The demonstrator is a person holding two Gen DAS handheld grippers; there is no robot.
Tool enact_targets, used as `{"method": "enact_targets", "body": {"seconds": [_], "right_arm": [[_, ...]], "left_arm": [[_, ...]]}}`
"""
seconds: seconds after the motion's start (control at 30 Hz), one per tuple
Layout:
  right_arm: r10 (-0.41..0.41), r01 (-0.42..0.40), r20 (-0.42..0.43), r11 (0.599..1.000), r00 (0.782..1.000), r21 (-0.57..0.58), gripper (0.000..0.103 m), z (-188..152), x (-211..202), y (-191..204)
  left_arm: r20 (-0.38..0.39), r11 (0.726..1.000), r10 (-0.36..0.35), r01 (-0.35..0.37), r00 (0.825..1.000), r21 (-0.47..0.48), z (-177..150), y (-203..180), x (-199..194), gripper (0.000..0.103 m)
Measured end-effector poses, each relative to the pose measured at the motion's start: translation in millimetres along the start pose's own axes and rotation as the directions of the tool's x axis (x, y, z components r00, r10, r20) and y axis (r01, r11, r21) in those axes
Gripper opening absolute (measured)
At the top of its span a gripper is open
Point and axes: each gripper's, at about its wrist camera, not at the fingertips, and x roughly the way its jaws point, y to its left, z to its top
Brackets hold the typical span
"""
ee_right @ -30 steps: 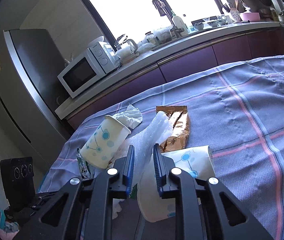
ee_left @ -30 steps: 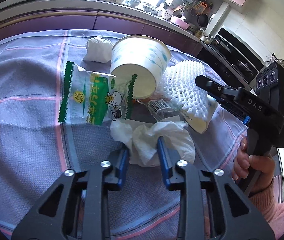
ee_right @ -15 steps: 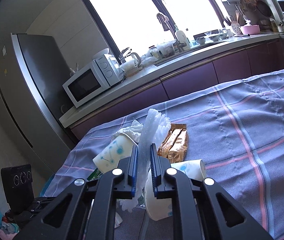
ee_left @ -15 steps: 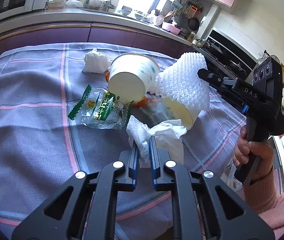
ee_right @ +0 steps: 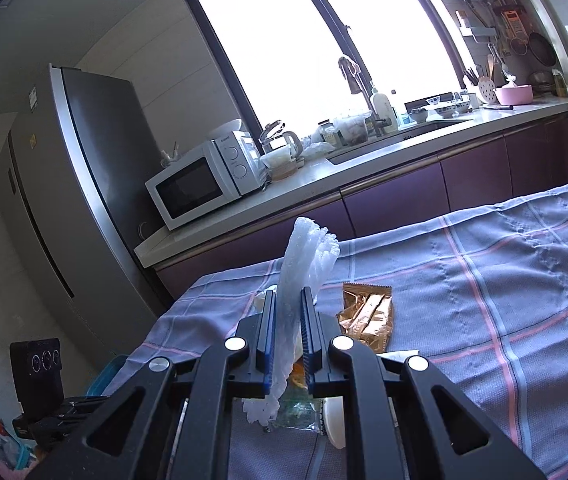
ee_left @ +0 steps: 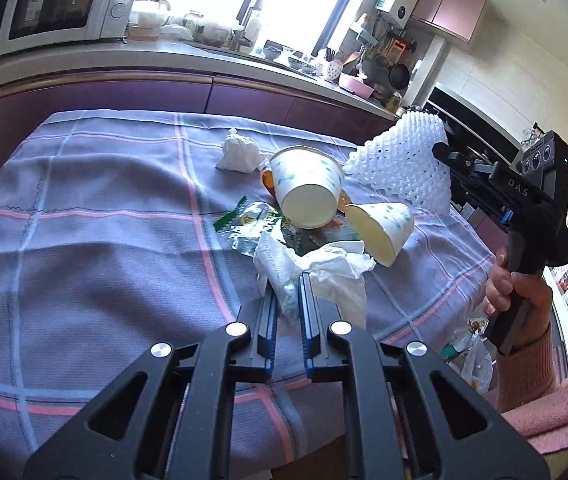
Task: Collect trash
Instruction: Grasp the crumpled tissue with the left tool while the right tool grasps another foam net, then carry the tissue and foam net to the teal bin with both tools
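Kitchen with purple cabinets, a counter under a lilac checked cloth, trash scattered on it.

Left gripper clenched on a crumpled white paper tissue, jaws having just been closing around it. Just beyond its tips: a clear green-edged plastic wrapper and two white paper cups with blue dots, both tipped on their sides. Further ahead, a second wadded white tissue. Right gripper clamped on a white foam net sleeve, held clear of the cloth, jaws having just been closing on it. Right of its tips, a crinkled gold foil wrapper flat on the cloth.
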Motion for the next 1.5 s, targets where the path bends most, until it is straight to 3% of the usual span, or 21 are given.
{"method": "enact_targets", "body": {"seconds": [0.33,0.67,1.03,1.5], "right_arm": [[0.166,-0.168,-0.046,0.985,0.985,-0.040,0.011,-4.0,20.9,47.8],[0.344,-0.356,-0.165,0.934,0.924,-0.045,0.011,-18.8,74.1,105.4],[0.473,-0.506,-0.292,0.861,0.832,-0.046,0.011,-36.7,123.6,172.3],[0.547,-0.614,-0.419,0.789,0.725,-0.032,0.011,-58.2,177.4,241.8]], "left_arm": [[0.099,0.993,0.095,-0.088,0.991,-0.080,-4.0,39.7,-55.9,0.011],[0.167,0.967,0.232,-0.209,0.958,-0.149,-13.1,69.5,-110.2,0.011],[0.207,0.895,0.409,-0.347,0.889,-0.279,-27.5,120.9,-172.0,0.011],[0.158,0.764,0.596,-0.495,0.787,-0.414,-53.2,188.8,-223.2,0.011]]}}
